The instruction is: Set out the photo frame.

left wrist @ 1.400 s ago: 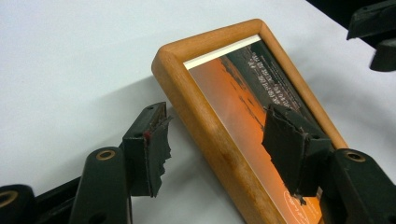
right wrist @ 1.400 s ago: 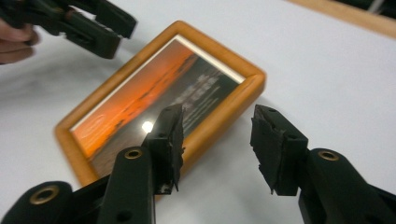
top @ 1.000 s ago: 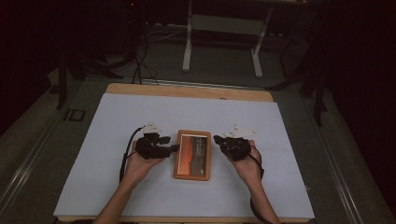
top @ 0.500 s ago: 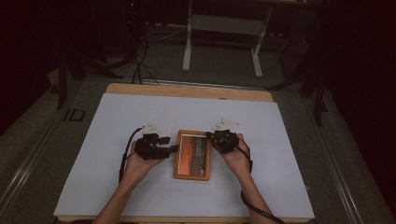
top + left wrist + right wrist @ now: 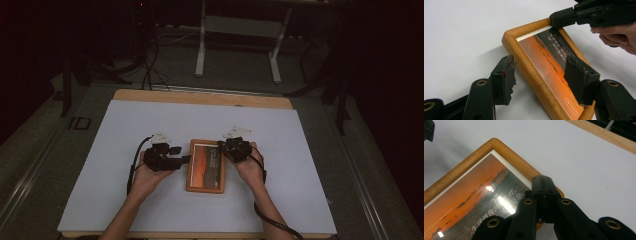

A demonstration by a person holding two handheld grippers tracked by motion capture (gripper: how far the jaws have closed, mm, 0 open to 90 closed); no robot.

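A rectangular picture frame [image 5: 205, 166] of smooth, honey-coloured wood with rounded corners lies flat just below the middle of the high view, on a matt white sheet [image 5: 150, 125] that covers a table [image 5: 200, 96] whose pale wooden edge shows along the far side. The frame holds a glossy print [image 5: 206, 163], orange like a sunset and shading to dark grey on one side, with small white characters and a thin white border; ceiling lights glint on it in the right gripper view. The left gripper [image 5: 541, 80], black with worn, ragged pads [image 5: 507, 80], has its jaws spread apart astride one long rail of the frame [image 5: 534, 72], one pad over the sheet and the other over the print; whether the pads touch anything cannot be told. The right gripper [image 5: 223, 145], at the frame's upper right corner in the high view, has its jaws closed together with nothing between them, the joined tip resting at the corner rail [image 5: 504, 150]. In the left gripper view it enters from the upper right, its tip at the print's white border. The frame's near end is cut off by the lower edge of both gripper views. Beyond the table the room is dark; only a pale metal stand [image 5: 237, 30] and floor cables [image 5: 150, 70] can be made out.
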